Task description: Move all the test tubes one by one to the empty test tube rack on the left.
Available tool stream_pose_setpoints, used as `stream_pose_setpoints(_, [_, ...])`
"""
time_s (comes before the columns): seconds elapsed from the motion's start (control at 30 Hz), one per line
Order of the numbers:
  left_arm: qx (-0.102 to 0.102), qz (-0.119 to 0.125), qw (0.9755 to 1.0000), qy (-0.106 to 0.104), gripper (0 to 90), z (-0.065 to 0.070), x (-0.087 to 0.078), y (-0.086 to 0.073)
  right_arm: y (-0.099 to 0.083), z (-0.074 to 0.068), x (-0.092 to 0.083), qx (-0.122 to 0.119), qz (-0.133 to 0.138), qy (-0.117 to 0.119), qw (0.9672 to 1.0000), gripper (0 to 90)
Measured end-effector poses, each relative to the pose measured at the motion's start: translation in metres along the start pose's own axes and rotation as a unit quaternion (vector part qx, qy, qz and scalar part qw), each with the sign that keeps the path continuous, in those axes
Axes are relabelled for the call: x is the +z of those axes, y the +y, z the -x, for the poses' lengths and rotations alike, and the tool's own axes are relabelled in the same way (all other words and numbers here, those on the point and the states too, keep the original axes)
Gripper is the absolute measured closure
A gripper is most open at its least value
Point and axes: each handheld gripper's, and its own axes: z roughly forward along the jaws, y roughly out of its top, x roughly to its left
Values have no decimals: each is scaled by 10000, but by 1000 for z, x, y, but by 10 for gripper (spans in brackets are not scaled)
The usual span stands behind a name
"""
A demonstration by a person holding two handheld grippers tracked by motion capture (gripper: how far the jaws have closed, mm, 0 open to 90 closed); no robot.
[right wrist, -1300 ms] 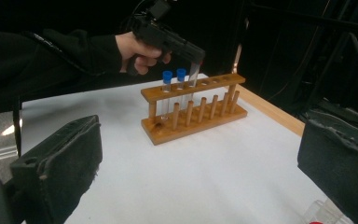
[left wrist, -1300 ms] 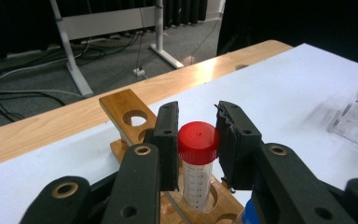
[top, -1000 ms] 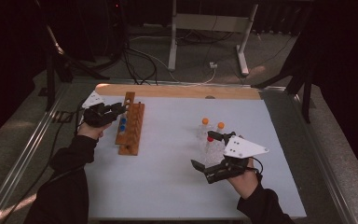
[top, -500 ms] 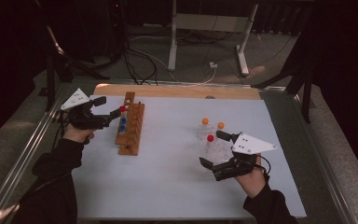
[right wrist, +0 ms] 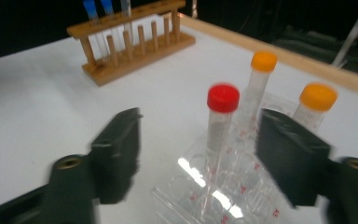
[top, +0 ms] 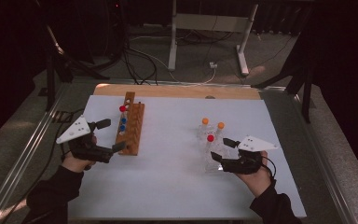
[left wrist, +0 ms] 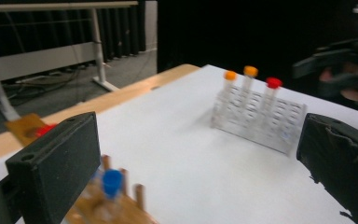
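Note:
A wooden rack (top: 131, 131) at the left holds a red-capped tube (top: 122, 108) and two blue-capped tubes (top: 122, 121). My left gripper (top: 112, 135) sits just left of its near end; its jaws have just been opening, stand open and hold nothing. In the left gripper view the left gripper (left wrist: 196, 144) frames the clear rack (left wrist: 261, 122). At the right, my right gripper (top: 222, 151) reaches into the clear rack (top: 212, 158). Its jaws have just been closing and flank the red-capped tube (right wrist: 221, 121) without touching it, so the right gripper (right wrist: 203, 149) is open. Two orange-capped tubes (top: 213, 123) stand behind.
The white mat (top: 168, 186) lies on a wooden board whose strip (top: 177, 91) shows at the far edge. Metal rails (top: 23, 154) run along both table sides. Beyond the table are cables and a stand's legs (top: 205, 37) on the floor.
My left gripper let go at the wooden rack's far end, opened, and drew back toward the near left. My right gripper moved toward the clear rack and narrowed its jaws around the red-capped tube.

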Motion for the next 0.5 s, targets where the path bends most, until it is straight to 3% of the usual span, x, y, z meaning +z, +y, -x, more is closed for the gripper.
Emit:
stream_pose_setpoints(0.1, [37,-25,10000,-84,5,12,2,-7,-3,5,9,61,-138,11,9999,443])
stream_pose_setpoints(0.27, [89,-59,9998,-178,5,25,6,-17,-7,9,28,67,-359,-48,9993,493])
stream_pose_setpoints(0.5, [65,-265,9990,-364,5,30,12,-28,-8,13,45,21,-497,-187,9986,611])
